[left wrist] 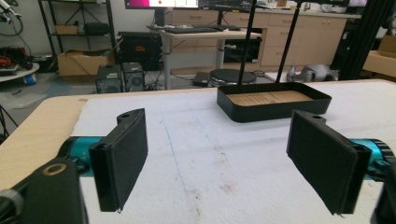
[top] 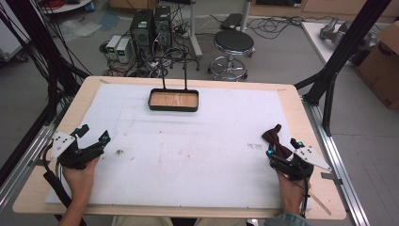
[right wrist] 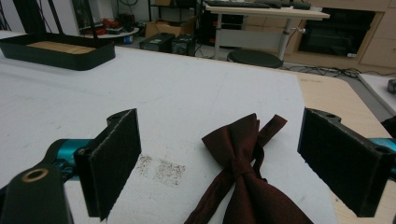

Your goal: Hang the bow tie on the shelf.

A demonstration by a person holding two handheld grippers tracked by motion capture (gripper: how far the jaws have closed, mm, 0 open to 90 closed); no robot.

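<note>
Right tongs [right wrist: 219, 163] spread wide, a dark red bow tie [right wrist: 243, 182] lying between the jaws on the white worktop [top: 197, 141]; contact cannot be told. Left tongs [left wrist: 224, 163] equally wide, holding nothing, well apart from the bow tie. Black tray [top: 173, 100] sits far beyond the bow tie. No legible writing.

Lab or workshop room. Computer boxes [top: 151, 28] and tangled wires [top: 273, 23] on grey floor, top middle of high view. Round black stool [top: 233, 43] beside them. Cardboard box [top: 382, 66] at right edge. Desk with screen [left wrist: 161, 3] and shelves [left wrist: 77, 28] at top of left gripper view.
</note>
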